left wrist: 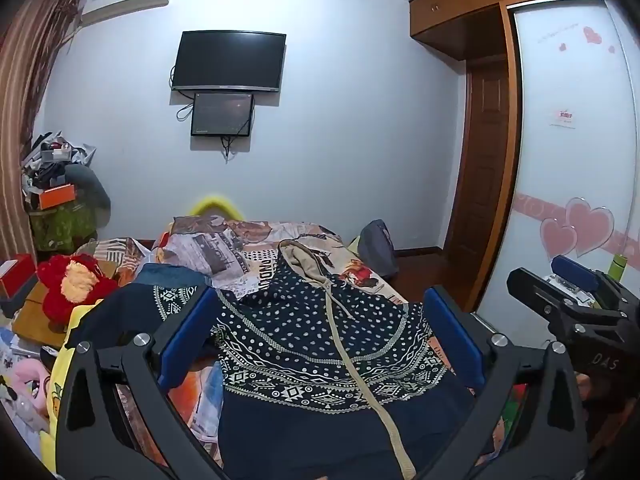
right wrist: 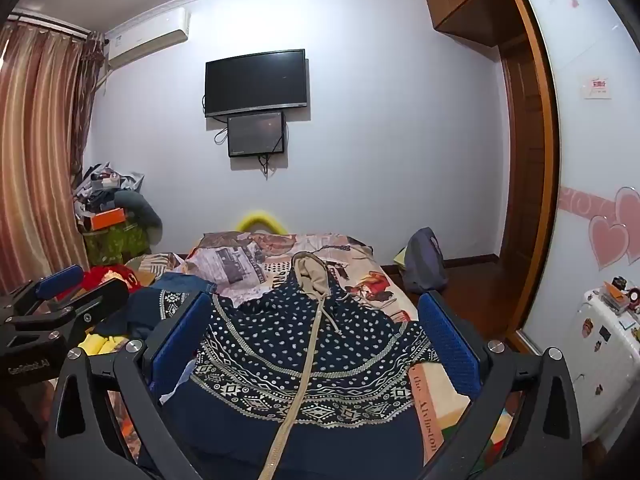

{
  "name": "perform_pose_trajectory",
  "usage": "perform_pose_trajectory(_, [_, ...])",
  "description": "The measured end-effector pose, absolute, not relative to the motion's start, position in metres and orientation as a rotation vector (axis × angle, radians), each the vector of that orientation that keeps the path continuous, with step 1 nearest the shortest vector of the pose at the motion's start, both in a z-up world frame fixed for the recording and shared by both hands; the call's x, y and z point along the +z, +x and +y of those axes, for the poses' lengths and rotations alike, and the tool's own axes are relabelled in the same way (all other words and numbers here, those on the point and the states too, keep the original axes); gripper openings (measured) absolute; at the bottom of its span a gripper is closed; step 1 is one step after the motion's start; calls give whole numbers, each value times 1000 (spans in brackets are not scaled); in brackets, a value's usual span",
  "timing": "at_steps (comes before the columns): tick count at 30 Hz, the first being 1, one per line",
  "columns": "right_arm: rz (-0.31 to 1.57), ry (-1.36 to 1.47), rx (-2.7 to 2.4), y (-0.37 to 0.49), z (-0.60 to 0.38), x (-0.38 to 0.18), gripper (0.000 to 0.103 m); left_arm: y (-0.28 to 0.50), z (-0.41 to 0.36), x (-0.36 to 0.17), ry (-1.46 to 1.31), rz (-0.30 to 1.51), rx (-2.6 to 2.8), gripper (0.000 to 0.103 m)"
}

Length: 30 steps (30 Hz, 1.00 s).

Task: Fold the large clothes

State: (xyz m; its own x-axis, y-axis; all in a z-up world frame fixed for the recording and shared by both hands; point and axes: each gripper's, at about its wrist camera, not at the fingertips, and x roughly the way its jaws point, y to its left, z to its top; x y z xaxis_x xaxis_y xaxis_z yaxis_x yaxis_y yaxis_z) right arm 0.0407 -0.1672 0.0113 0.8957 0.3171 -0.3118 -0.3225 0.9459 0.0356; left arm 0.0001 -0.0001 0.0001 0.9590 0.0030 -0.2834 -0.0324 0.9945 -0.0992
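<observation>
A navy hooded sweater with white dots, a patterned band and a beige zip lies spread face up on the bed, hood pointing away. It also fills the right wrist view. My left gripper hovers over its chest, jaws wide open, blue pads empty. My right gripper is likewise wide open above the sweater with nothing between its pads. One sleeve runs off to the left. The right gripper shows at the left view's right edge; the left gripper shows at the right view's left edge.
The bed carries a printed quilt. Red plush, yellow cloth and toys crowd the left side. A grey backpack stands on the floor beyond the bed. A wardrobe with sliding doors lines the right; a white suitcase stands near it.
</observation>
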Motion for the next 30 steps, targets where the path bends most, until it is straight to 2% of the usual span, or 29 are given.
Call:
perform_pose_trajectory(13, [322,-16,337,35,-171,10,103,-6,16,-9,-101,283,17,103])
perform_pose_trajectory(30, [356,-16,339,46,-164,6,103,2,1,-10,-76,292,43,103])
